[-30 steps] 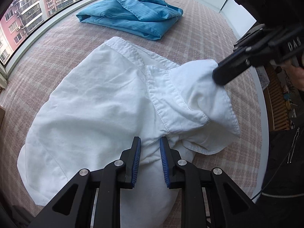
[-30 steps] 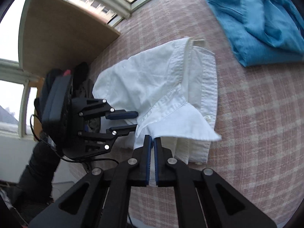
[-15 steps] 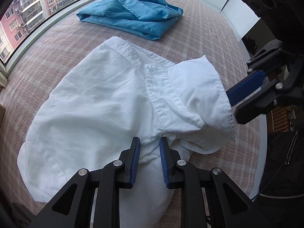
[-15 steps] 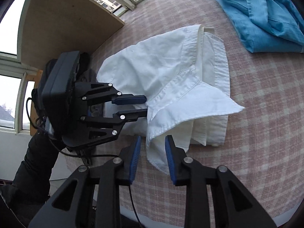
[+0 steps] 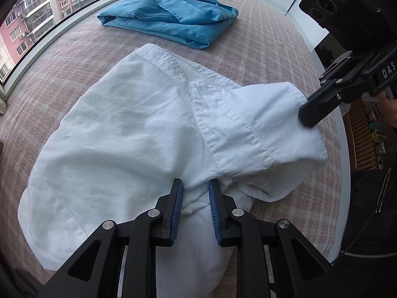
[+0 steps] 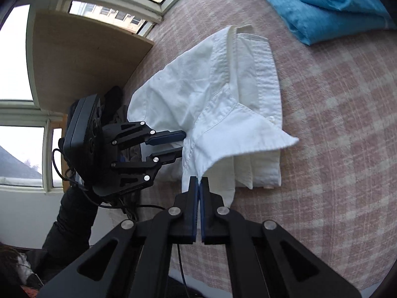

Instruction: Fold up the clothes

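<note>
A white shirt (image 5: 119,134) lies partly folded on a pink plaid surface (image 5: 260,49). My left gripper (image 5: 195,182) sits at the shirt's near edge, and a bunched fold of white cloth is pinched between its blue pads. The right wrist view shows that left gripper (image 6: 184,142) at the shirt's (image 6: 198,92) left side. My right gripper (image 6: 199,181) is shut on the edge of a stitched flap and holds it raised off the surface. In the left wrist view the right gripper (image 5: 306,116) grips that flap from the right.
A folded blue garment (image 5: 168,19) lies at the far side of the surface, also visible as the blue garment (image 6: 327,7). Windows (image 5: 37,12) curve along the left. The surface's white edge (image 5: 345,149) runs on the right, beside a person's dark jacket (image 5: 372,211). A wooden board (image 6: 82,57) stands behind the left gripper.
The right gripper held the flap a second ago, opened and let it drop half a second ago, and has now shut on its edge again and lifted it. The left gripper stayed put.
</note>
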Available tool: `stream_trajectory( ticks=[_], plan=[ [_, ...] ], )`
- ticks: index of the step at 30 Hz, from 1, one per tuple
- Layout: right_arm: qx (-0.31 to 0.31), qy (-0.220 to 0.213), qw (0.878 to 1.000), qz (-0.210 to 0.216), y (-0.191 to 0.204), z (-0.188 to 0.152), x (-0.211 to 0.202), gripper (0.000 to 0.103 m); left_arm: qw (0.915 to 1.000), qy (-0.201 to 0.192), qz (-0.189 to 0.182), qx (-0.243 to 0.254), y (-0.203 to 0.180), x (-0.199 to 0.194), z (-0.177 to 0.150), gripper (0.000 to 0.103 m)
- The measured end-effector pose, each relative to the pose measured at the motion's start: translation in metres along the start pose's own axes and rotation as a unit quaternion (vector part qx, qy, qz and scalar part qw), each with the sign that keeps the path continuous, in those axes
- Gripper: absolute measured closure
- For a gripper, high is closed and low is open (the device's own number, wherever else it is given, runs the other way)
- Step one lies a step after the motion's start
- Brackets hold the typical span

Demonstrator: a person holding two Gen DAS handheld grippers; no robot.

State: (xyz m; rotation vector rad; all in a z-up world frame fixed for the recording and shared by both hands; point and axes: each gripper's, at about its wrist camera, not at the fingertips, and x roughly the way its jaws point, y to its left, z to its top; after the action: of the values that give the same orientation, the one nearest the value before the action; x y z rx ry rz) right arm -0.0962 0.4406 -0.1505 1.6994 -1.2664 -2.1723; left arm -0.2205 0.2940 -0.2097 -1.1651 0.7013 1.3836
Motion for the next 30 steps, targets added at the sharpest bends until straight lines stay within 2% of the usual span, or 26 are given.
stream_trajectory(
  ticks=[2, 3, 5, 8, 9, 12, 13, 15, 18, 21, 23, 25, 30],
  plan=[
    [-0.019, 0.0, 0.999, -0.046, -0.001, -0.001, 0.006, 0.101, 1.0, 0.002, 0.0, 0.002, 0.0, 0.001, 0.0, 0.082],
    [-0.024, 0.018, 0.998, -0.056, -0.003, -0.002, 0.011, 0.101, 1.0, 0.004, 0.001, 0.002, 0.0, 0.0, 0.001, 0.082],
    [-0.028, 0.026, 0.995, -0.094, -0.003, -0.007, 0.009, 0.099, 1.0, 0.006, 0.003, -0.002, -0.001, -0.003, 0.001, 0.082],
    [-0.043, 0.003, 0.996, -0.082, 0.006, -0.018, -0.006, 0.096, 0.9999, 0.004, 0.009, 0.005, -0.01, -0.012, -0.004, 0.082],
    [-0.049, -0.012, 0.996, -0.08, 0.012, -0.023, -0.011, 0.091, 0.9999, 0.004, 0.011, 0.007, -0.013, -0.015, -0.006, 0.082],
    [-0.097, -0.026, 0.99, -0.099, 0.034, -0.043, -0.008, 0.065, 0.9997, 0.002, 0.018, 0.014, -0.021, -0.024, -0.011, 0.082],
    [-0.109, -0.025, 0.988, -0.106, 0.04, -0.048, -0.002, 0.064, 0.9997, 0.001, 0.02, 0.016, -0.024, -0.027, -0.012, 0.082],
    [-0.123, -0.024, 0.985, -0.115, 0.048, -0.055, 0.011, 0.064, 0.9995, 0.0, 0.024, 0.021, -0.029, -0.033, -0.016, 0.082],
    [-0.109, -0.025, 0.985, -0.132, 0.039, -0.052, 0.025, 0.064, 0.9992, -0.003, 0.029, 0.027, -0.037, -0.041, -0.019, 0.082],
    [-0.104, -0.032, 0.98, -0.164, 0.03, -0.048, 0.038, 0.064, 0.9994, -0.007, 0.023, 0.024, -0.043, -0.039, -0.017, 0.082],
    [-0.109, -0.041, 0.98, -0.164, 0.03, -0.045, 0.041, 0.066, 0.9994, -0.011, 0.016, 0.028, -0.046, -0.039, -0.017, 0.082],
    [-0.106, -0.035, 0.983, -0.148, 0.032, -0.043, 0.038, 0.099, 0.9993, -0.014, 0.012, 0.031, -0.05, -0.038, -0.017, 0.082],
    [-0.122, -0.048, 0.982, -0.133, 0.05, -0.037, 0.011, 0.1, 0.9981, -0.026, 0.004, 0.055, -0.062, -0.04, -0.012, 0.082]
  ],
)
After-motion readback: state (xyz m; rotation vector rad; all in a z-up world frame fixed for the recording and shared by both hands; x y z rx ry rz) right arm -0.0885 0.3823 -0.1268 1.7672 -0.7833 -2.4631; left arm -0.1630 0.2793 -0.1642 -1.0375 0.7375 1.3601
